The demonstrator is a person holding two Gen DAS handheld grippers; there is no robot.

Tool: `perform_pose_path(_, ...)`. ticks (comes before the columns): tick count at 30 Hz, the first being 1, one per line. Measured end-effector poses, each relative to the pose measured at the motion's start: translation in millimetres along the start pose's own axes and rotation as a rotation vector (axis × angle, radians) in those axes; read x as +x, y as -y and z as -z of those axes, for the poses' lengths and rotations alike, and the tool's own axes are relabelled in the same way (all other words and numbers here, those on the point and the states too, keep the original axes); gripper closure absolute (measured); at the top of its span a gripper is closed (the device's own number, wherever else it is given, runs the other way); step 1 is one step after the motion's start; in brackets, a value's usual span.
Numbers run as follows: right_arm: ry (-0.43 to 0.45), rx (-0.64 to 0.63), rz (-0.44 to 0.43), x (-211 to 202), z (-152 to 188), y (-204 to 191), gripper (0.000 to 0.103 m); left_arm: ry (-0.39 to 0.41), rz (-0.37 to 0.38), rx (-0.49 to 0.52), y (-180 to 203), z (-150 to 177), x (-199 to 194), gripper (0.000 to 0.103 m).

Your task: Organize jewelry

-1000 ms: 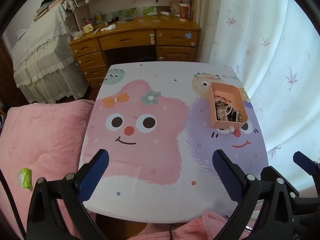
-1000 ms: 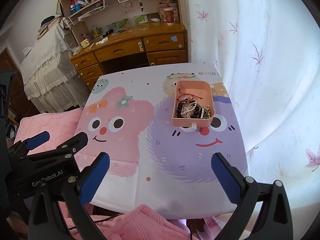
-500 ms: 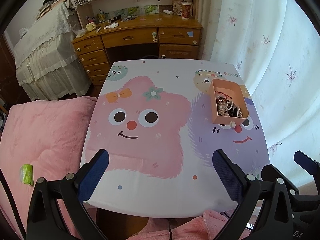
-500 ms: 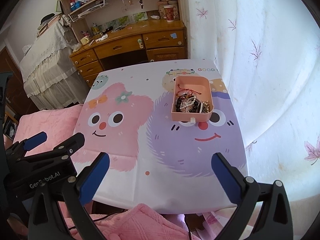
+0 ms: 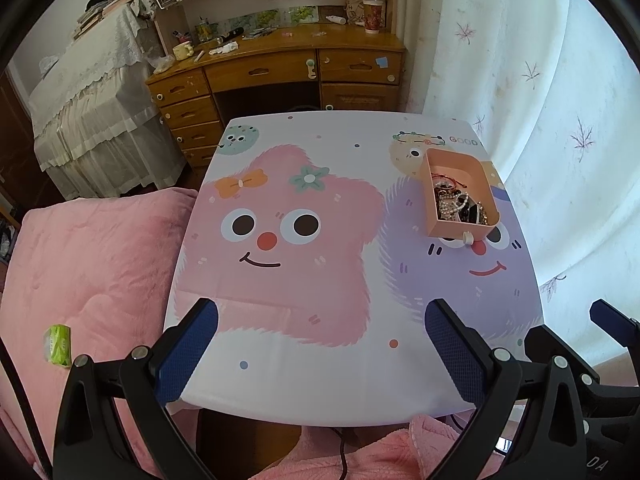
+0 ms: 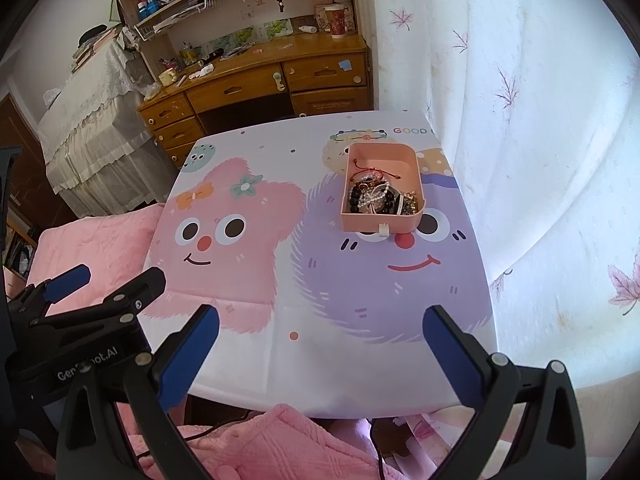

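Note:
A pink open box [image 5: 440, 227] [image 6: 380, 225] sits at the far right of the cartoon-printed table [image 5: 320, 376] [image 6: 320, 360]. Inside it lies a tangle of jewelry [image 5: 460, 205] [image 6: 378, 196]: pearl and black bead strands and a red cord. My left gripper [image 5: 320, 316] hangs open above the table's near edge, well short of the box. My right gripper [image 6: 320, 320] is also open, over the near edge, with the box ahead and a little right. Nothing is between either pair of fingers. The left gripper's body [image 6: 80, 320] shows at the lower left of the right wrist view.
A pink quilted bed [image 5: 88, 280] lies left of the table, with a small green packet [image 5: 58, 345] on it. A wooden desk [image 5: 280, 64] with drawers stands behind the table. A white curtain [image 5: 560, 120] hangs close along the right side. Pink cloth [image 6: 280, 440] lies below.
Both grippers have pulled back and risen a little, so the table and box look smaller and farther. Both stay open. The box has not moved.

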State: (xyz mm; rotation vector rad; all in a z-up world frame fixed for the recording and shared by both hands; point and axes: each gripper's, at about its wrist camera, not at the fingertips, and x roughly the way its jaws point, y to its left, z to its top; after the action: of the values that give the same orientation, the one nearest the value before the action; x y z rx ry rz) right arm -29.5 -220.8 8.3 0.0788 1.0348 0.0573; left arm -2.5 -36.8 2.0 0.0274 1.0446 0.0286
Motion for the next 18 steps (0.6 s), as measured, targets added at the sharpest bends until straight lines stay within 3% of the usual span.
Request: perform_pose_path(18, -0.007, 0.006, 0.006, 3.6, 0.9, 0.1, 0.001, -0.007, -0.006, 0.003, 0.1, -2.1, 1.3, 0.001)
